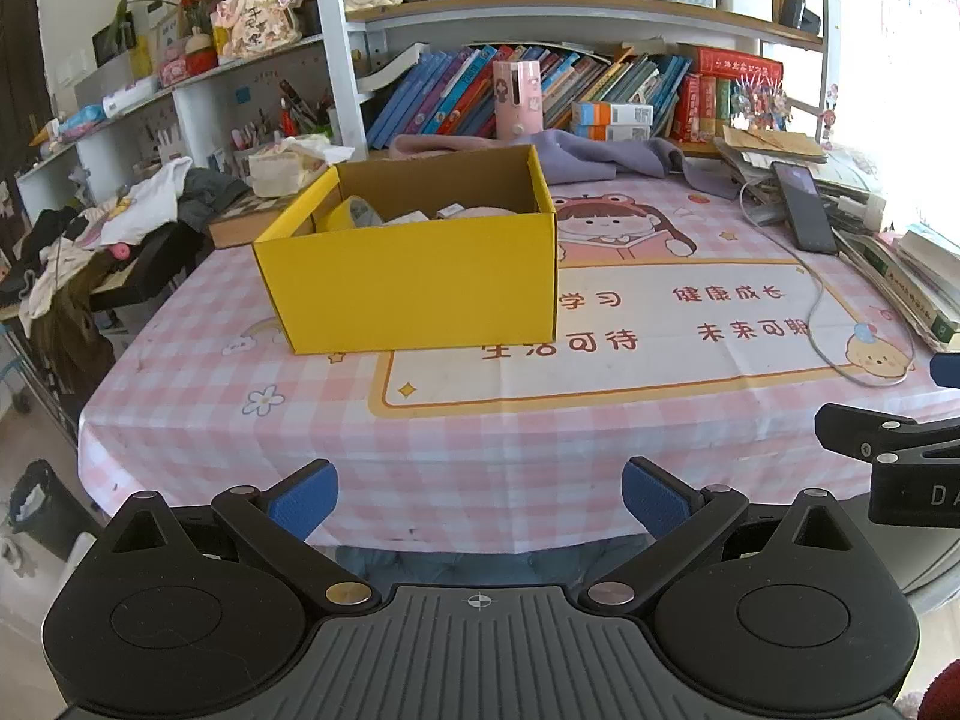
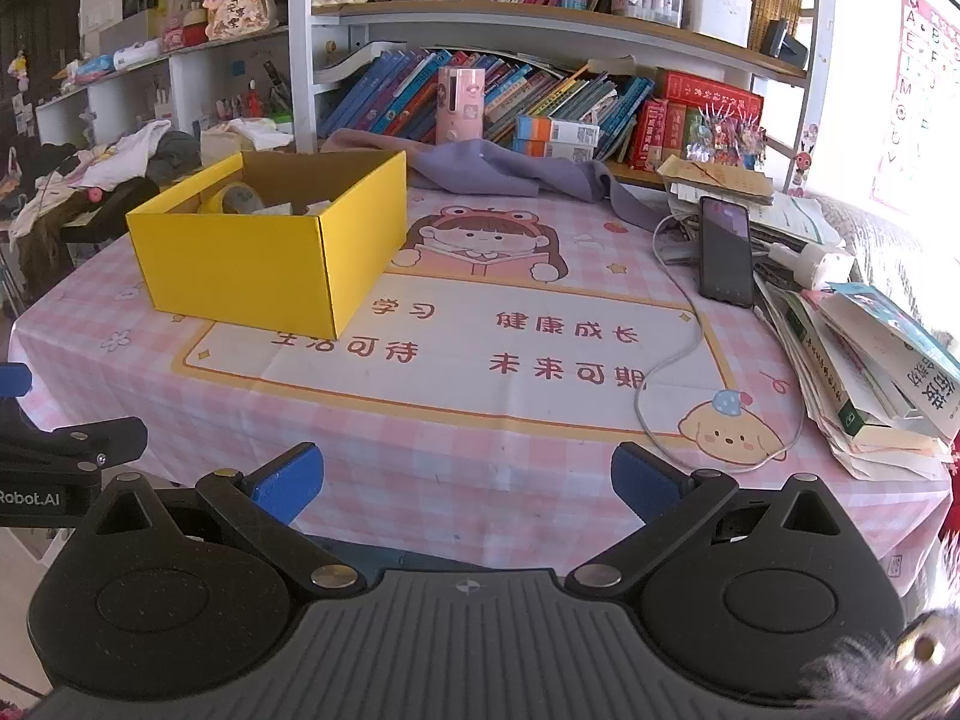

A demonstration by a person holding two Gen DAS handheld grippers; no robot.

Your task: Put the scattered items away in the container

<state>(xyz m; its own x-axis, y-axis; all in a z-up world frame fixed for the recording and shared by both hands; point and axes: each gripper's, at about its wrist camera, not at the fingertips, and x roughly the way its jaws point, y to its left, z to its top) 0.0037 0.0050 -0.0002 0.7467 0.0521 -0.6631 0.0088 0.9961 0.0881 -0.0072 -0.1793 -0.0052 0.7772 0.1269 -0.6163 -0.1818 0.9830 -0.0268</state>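
An open yellow cardboard box [image 1: 414, 282] [image 2: 264, 264] stands on the pink checked tablecloth [image 1: 540, 420] [image 2: 480, 408], left of its middle. Inside it lie a roll of yellow tape [image 1: 354, 215] [image 2: 231, 199] and some small white and pink items. My left gripper [image 1: 480, 495] hangs open at the table's near edge, well short of the box, with nothing between its blue pads. Further right, my right gripper [image 2: 467, 483] is also open and empty at the near edge. Each gripper's arm shows at the side of the other's view.
A black phone [image 1: 804, 204] [image 2: 726, 249] with a white cable [image 2: 666, 372] lies at the right, beside stacked books and papers [image 2: 870, 354]. A purple cloth [image 2: 498, 171] and bookshelves stand behind the box. Clothes are piled on a chair [image 1: 108, 240] at the left.
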